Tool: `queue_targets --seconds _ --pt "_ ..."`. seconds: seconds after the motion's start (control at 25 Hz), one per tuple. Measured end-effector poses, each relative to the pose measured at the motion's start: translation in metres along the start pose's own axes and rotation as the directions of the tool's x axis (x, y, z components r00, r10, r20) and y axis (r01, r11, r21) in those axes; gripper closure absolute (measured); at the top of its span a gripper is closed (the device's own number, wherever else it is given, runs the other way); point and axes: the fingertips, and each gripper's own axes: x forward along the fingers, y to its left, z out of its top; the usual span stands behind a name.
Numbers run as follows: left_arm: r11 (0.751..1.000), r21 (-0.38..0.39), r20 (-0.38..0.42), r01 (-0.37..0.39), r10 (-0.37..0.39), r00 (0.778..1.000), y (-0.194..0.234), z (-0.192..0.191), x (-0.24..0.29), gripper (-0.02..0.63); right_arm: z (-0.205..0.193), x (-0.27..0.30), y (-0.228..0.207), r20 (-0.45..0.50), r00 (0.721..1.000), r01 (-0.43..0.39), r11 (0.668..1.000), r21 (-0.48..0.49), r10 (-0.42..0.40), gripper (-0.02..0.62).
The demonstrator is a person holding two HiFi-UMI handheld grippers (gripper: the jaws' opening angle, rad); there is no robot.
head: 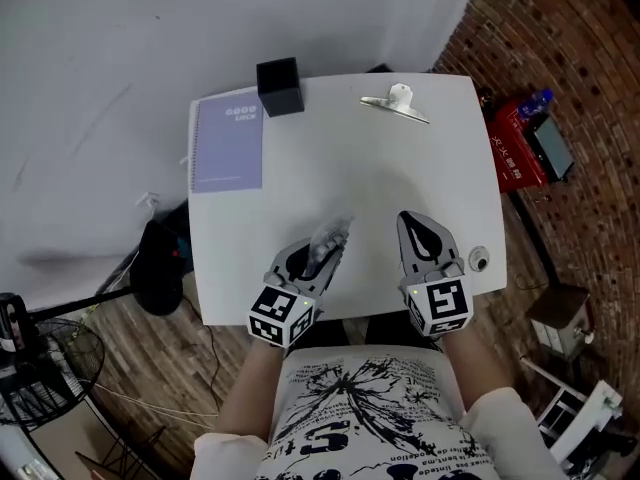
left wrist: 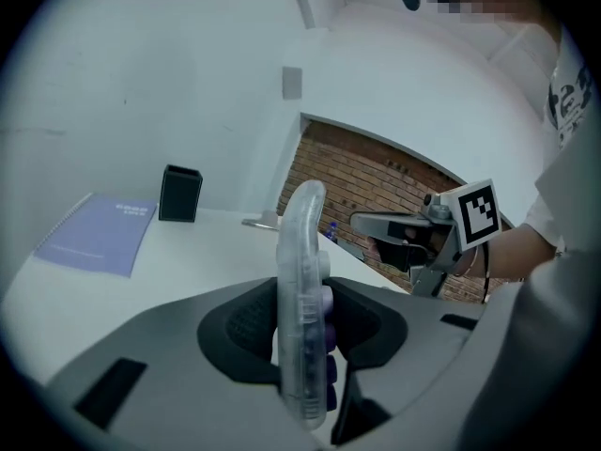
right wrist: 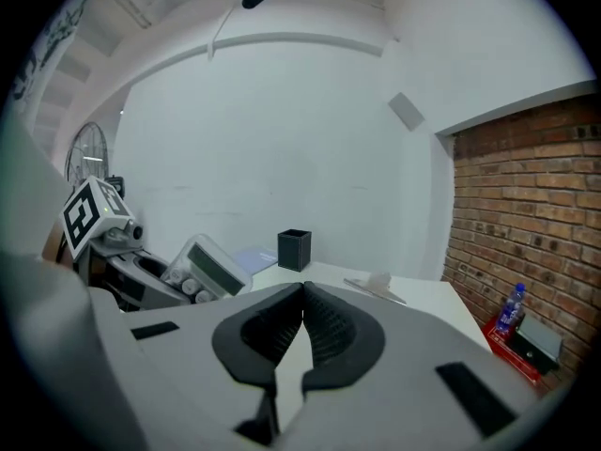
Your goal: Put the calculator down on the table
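A clear plastic calculator [head: 327, 241] with purple keys is held on edge in my left gripper [head: 318, 253], just above the near part of the white table [head: 350, 168]. In the left gripper view the calculator [left wrist: 302, 299] stands upright between the pads, which press on both its faces. From the right gripper view the calculator [right wrist: 208, 269] shows its display and keys at the left. My right gripper [head: 422, 236] hovers beside it to the right, jaws touching at the tips with nothing between them [right wrist: 301, 294].
A lilac spiral notebook [head: 228, 142] lies at the table's far left, a black pen cup [head: 279, 86] behind it. A white clip [head: 396, 102] rests at the far right. A small round object [head: 479, 259] sits near the table's right front corner.
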Motion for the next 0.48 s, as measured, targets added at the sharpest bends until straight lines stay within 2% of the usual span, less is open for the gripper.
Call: queue_targets --seconds 0.32,0.48 --pt "0.992 -0.125 -0.075 -0.003 -0.006 0.997 0.013 -0.033 0.040 0.463 -0.023 0.004 -0.007 -0.042 0.999 0.017 1.000 0.019 -0.016 0.580" --pt "0.981 -0.191 -0.106 -0.046 0.026 0.994 0.018 -0.035 0.052 0.460 -0.032 0.007 -0.006 -0.056 0.998 -0.005 1.000 0.006 0.005 0.580"
